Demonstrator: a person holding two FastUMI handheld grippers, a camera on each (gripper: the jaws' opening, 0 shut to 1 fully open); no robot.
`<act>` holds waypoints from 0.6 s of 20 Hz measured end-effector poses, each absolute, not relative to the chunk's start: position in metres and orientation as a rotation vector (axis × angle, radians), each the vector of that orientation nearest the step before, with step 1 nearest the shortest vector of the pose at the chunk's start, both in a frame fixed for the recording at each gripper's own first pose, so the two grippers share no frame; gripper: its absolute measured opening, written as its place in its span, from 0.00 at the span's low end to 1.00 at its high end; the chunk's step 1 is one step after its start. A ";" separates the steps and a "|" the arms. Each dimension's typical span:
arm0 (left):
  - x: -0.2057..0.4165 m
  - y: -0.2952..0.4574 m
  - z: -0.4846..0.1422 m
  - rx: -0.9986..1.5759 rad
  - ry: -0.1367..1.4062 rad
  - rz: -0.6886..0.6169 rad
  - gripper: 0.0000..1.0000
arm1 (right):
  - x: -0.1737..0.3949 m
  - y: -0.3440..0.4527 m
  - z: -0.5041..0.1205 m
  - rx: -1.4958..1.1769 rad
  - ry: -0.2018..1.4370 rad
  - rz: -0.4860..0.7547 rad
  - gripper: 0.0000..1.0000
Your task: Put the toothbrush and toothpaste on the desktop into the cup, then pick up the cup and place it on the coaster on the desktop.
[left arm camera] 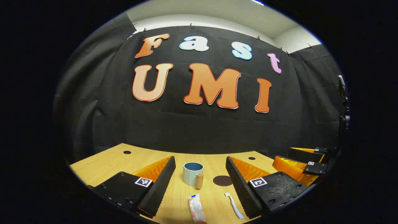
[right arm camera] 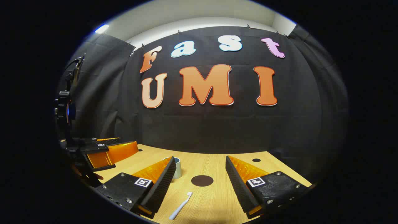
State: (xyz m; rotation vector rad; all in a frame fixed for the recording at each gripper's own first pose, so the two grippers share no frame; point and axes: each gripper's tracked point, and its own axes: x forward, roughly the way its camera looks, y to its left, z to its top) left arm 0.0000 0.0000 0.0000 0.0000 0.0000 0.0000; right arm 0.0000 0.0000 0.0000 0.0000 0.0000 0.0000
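Two sets of jaws, both spread wide, nothing between them. My left gripper (left arm camera: 199, 183) hangs low over the table (left arm camera: 105, 165), level, pointing at the booth wall; straight ahead between its jaws stands the cup (left arm camera: 193, 173), upright, handle toward me. Nearer me lies the toothpaste (left arm camera: 196, 209), flat on the table, cap end toward the cup. The toothbrush (left arm camera: 233, 205) lies just right of it, close by my left gripper's right finger. The coaster (left arm camera: 222, 180) is beside the cup on its right, apart from it, bare.

My right gripper (right arm camera: 199, 183) sits at much the same height and level (side by side with the left). In the right gripper view the toothbrush lies between its jaws, near me, and the coaster farther ahead.

Progress: nothing done as far as I can judge. Cup looks empty, both items on the table, cup off the coaster. All steps left: toothbrush in, toothpaste in, cup onto coaster.
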 end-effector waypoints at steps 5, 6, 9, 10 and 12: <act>0.001 0.001 0.004 0.015 -0.005 0.006 1.00 | 0.001 0.007 -0.005 0.004 0.009 0.019 0.96; 0.000 0.001 0.003 0.020 -0.004 0.010 0.97 | 0.000 0.007 -0.006 0.005 0.013 0.017 0.96; -0.001 0.000 0.006 0.022 -0.008 0.006 1.00 | 0.000 0.009 -0.008 0.000 0.017 0.023 0.96; -0.002 -0.001 0.005 0.018 -0.007 0.003 0.97 | 0.000 0.010 -0.009 -0.002 0.021 0.024 0.96; -0.001 -0.002 0.006 0.012 -0.004 0.003 0.97 | -0.001 0.011 -0.007 -0.004 0.022 0.028 0.96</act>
